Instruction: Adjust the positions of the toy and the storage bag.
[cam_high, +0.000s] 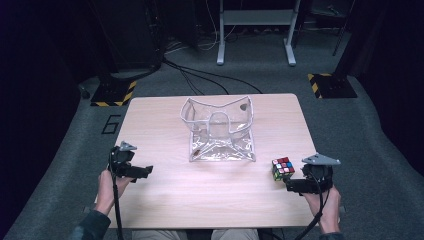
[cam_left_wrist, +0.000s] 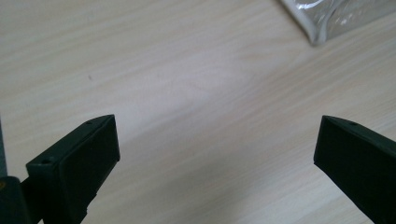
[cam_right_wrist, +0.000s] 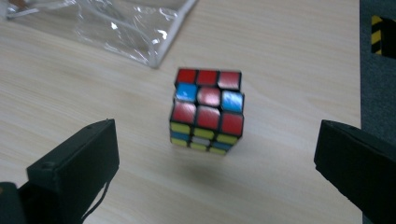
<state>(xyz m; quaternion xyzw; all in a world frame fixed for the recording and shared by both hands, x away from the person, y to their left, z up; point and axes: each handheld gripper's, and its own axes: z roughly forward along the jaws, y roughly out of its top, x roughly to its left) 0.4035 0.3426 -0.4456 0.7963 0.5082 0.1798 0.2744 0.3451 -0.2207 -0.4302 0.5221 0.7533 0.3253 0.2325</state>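
Note:
A scrambled puzzle cube (cam_high: 283, 168) (cam_right_wrist: 207, 111) stands on the wooden table (cam_high: 210, 195) at the right, its top mostly red with two blue squares. My right gripper (cam_high: 292, 186) (cam_right_wrist: 217, 154) is open just behind the cube, with the cube ahead of its wide-apart jaws and not touched. A clear plastic pouch (cam_high: 219, 127) with a white-edged opening stands at the table's middle; its corner shows in both gripper views (cam_left_wrist: 327, 18) (cam_right_wrist: 126, 28). My left gripper (cam_high: 145, 171) (cam_left_wrist: 217, 149) hovers open over bare wood at the left.
Dark grey floor (cam_high: 380, 150) surrounds the table; its right edge lies close to the cube. Stand feet with yellow-black tape (cam_high: 330, 85) and cables (cam_high: 195, 75) lie beyond the far edge. A metal frame (cam_high: 255, 30) stands at the back.

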